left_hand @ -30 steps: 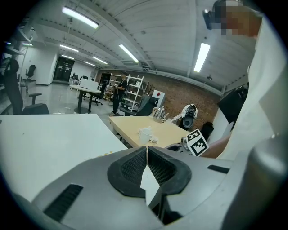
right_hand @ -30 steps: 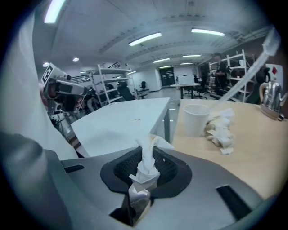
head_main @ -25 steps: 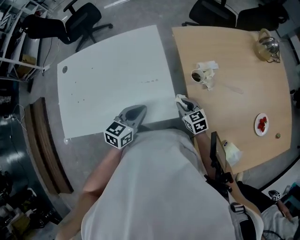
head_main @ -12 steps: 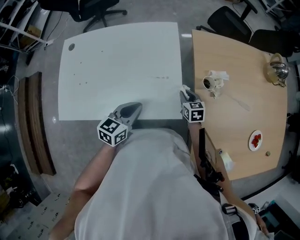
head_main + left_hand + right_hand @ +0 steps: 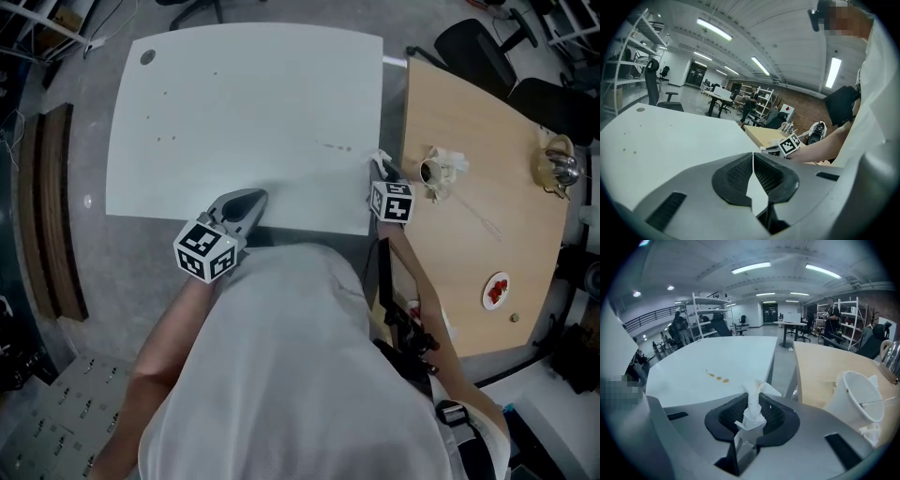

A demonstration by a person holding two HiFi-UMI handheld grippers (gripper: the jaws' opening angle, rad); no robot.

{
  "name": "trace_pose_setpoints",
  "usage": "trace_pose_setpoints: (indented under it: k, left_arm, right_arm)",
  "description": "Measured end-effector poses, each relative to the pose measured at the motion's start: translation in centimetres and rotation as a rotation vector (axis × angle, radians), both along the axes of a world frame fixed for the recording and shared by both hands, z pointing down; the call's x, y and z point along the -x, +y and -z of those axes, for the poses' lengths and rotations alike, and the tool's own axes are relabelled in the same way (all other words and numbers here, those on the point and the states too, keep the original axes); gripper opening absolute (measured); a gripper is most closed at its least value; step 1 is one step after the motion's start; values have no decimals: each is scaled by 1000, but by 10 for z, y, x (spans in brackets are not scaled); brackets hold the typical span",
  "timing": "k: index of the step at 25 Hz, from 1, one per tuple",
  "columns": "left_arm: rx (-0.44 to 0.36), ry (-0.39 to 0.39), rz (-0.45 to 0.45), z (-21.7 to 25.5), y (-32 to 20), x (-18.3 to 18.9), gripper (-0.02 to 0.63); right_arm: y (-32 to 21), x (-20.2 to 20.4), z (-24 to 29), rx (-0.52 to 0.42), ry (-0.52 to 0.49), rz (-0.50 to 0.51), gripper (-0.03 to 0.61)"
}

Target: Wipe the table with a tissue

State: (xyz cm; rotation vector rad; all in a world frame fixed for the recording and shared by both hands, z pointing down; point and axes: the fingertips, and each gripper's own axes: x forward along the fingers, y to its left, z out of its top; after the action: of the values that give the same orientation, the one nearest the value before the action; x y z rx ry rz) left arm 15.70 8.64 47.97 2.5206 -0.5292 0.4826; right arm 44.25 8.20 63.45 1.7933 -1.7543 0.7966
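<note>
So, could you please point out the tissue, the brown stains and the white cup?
tissue (image 5: 753,414): right gripper view, bunched middle.
brown stains (image 5: 718,378): right gripper view, middle spot.
white cup (image 5: 836,401): right gripper view, outer wall.

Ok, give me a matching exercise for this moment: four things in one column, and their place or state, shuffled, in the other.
Things:
1 tissue
2 left gripper
3 brown spots
4 cup

Place or state:
A on the wooden table
B shut, nothing between the jaws
C on the white table
D pinched in the right gripper

Pairs: 1-D, 2-B, 3-C, 4-A
</note>
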Motion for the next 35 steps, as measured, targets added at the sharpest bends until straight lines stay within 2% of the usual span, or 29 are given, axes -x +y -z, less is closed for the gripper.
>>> trace_pose_setpoints:
  k: [8,15,20,23,28,31,33,35]
  left_arm:
    - [10,9,25,1,-14,7,12]
    - [12,4,19,1,-16,11,12]
    - [12,30,7,0,-14,4,12]
    - [15,50,5,2,-15,3,12]
    - [33,58,13,-3,-19,10,12]
    - [44,58,17,-5,-20,14,12]
    - [46,58,18,-5,-22,14,12]
    - [46,59,17,-4,-25,14,12]
  right_arm:
    - [-23,-7,0,1,26,1,67]
    - [-42,-4,2,28,182,145,67]
    - [-33,10,1,171,281,306,67]
    - [-13,23,-2,209,218,328,67]
    - [12,27,-2,151,48,209,67]
    - [24,36,-3,192,-3,237,67]
    - [27,36,-3,221,-4,252,67]
    - [21,31,-2,224,47,257,67]
